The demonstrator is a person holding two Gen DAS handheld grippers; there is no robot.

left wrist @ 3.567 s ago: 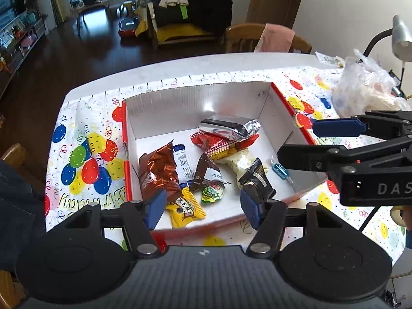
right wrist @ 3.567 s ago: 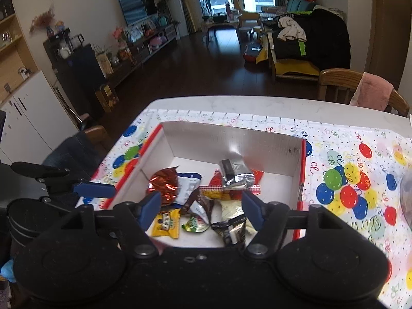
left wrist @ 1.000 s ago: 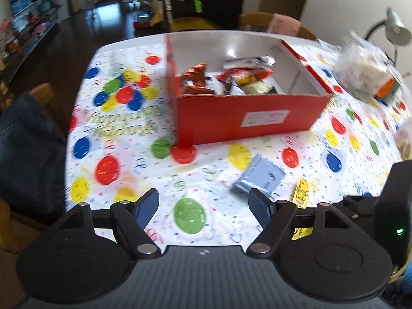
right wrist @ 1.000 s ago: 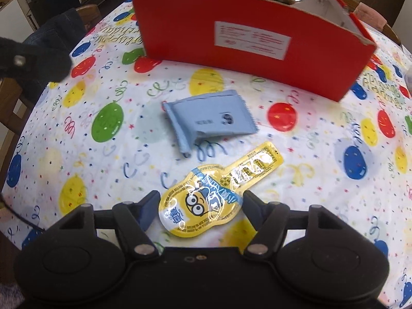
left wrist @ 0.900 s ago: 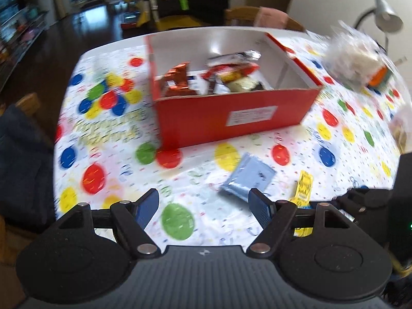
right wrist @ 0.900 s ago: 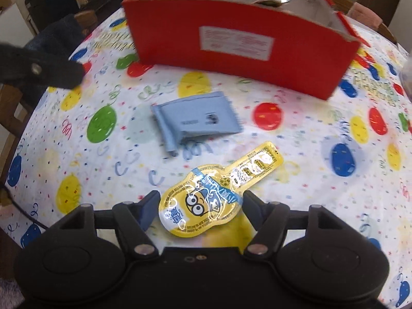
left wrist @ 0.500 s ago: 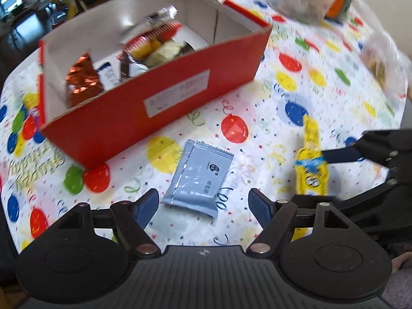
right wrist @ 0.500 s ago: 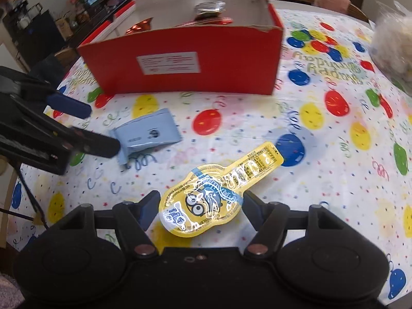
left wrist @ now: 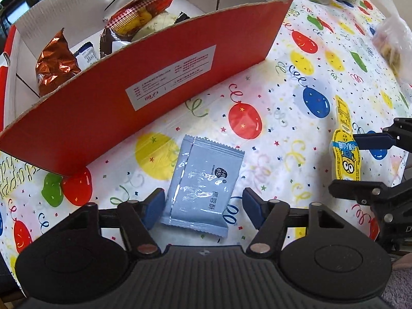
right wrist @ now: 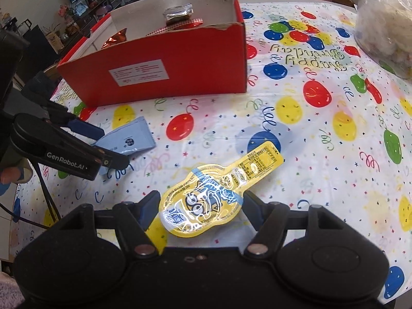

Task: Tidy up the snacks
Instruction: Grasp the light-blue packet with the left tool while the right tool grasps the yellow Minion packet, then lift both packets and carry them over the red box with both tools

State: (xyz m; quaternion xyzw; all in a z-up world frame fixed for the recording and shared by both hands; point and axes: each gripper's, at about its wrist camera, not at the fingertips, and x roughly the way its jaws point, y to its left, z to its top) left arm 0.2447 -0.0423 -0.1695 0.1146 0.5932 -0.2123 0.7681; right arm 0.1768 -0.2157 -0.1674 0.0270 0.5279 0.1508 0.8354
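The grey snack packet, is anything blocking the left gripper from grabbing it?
Nothing visible. The grey packet lies flat on the tablecloth, already between the left gripper's open fingers, apart from the red box.

**Left gripper straddled the grey-blue packet**

The left gripper [left wrist: 203,207] stood spread wide, its blue pads either side of the near end of a grey-blue snack packet [left wrist: 203,180] lying flat on the balloon tablecloth [left wrist: 283,82]. Beyond it sat the red box [left wrist: 144,87] holding snacks. At right, the right gripper [left wrist: 360,162] flanked a yellow pouch [left wrist: 345,144].
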